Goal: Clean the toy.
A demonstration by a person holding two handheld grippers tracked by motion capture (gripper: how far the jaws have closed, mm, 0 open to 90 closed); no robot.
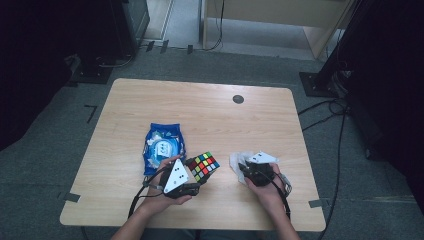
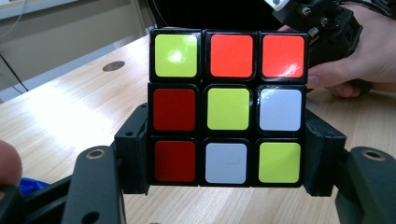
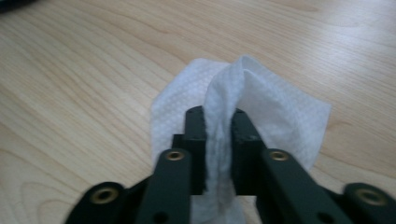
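Observation:
A scrambled puzzle cube (image 1: 203,165) with red, yellow, white and orange stickers is held just above the table's front middle. My left gripper (image 1: 192,176) is shut on the cube (image 2: 228,107), its black jaws pressing the two sides of the bottom row. To the right, my right gripper (image 1: 243,169) is shut on a white wet wipe (image 1: 238,160). In the right gripper view a fold of the wipe (image 3: 224,107) stands pinched between the jaws, and the rest of it lies on the wood.
A blue wet wipe packet (image 1: 163,146) lies on the wooden table (image 1: 200,110) left of the cube. A round grey cable port (image 1: 238,99) sits at the back right. Cables trail off the table's front edge.

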